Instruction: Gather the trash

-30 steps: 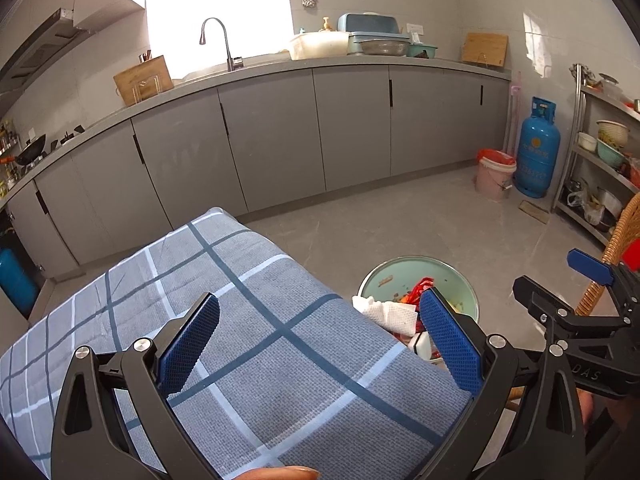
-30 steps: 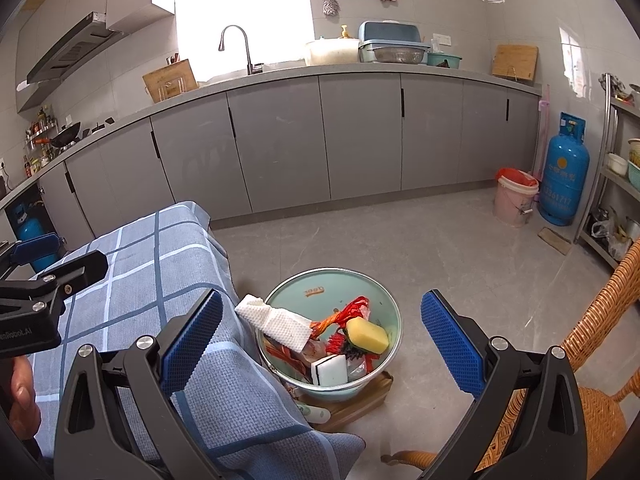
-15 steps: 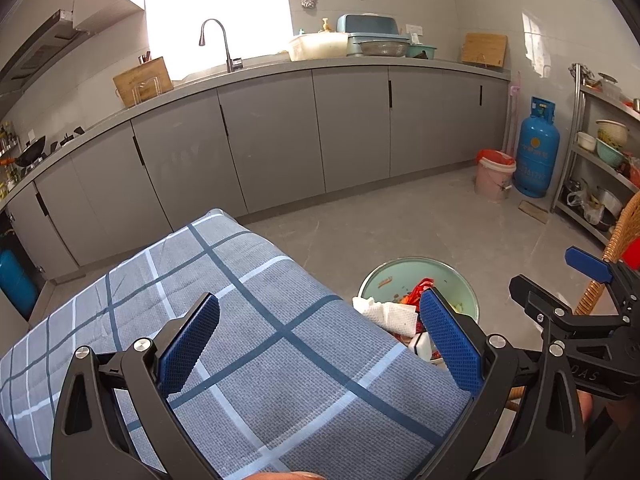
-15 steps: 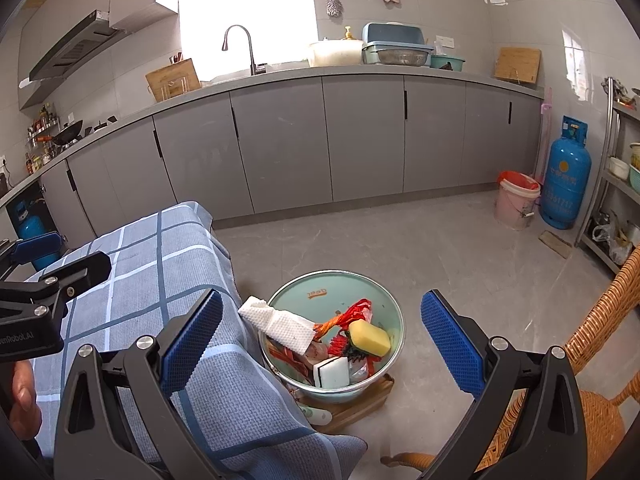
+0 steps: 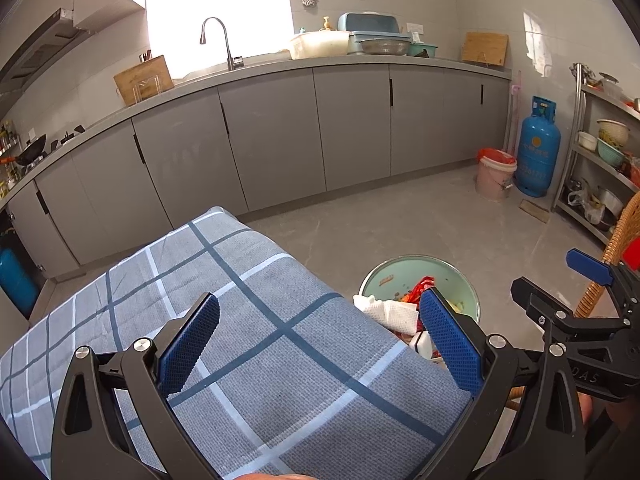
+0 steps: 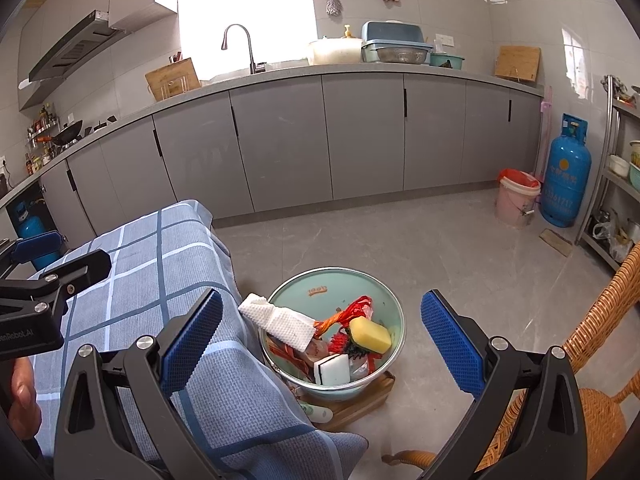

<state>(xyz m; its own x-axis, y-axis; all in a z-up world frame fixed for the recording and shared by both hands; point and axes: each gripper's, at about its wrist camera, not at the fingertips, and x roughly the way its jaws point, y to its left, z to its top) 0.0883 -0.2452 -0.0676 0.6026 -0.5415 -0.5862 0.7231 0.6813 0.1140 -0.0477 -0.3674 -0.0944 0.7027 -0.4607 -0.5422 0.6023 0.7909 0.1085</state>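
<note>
A pale green basin (image 6: 376,288) stands on a wooden board (image 6: 360,402) on the floor beside the table; it also shows in the left wrist view (image 5: 440,270). It holds a white paper towel (image 6: 280,322), a yellow sponge (image 6: 370,334), a white sponge (image 6: 332,370) and red wrappers (image 6: 352,310). My left gripper (image 5: 316,344) is open and empty above the blue checked tablecloth (image 5: 256,352). My right gripper (image 6: 320,344) is open and empty, above the basin and the table's edge.
A wicker chair (image 6: 592,392) stands at the right. Grey kitchen cabinets (image 6: 360,136) run along the back. A blue gas cylinder (image 6: 566,174) and a pink bucket (image 6: 516,198) stand at the far right, by a metal shelf (image 5: 600,168).
The right gripper has lifted and drawn back slightly, so the basin sits a little lower in its view. The left gripper has barely moved.
</note>
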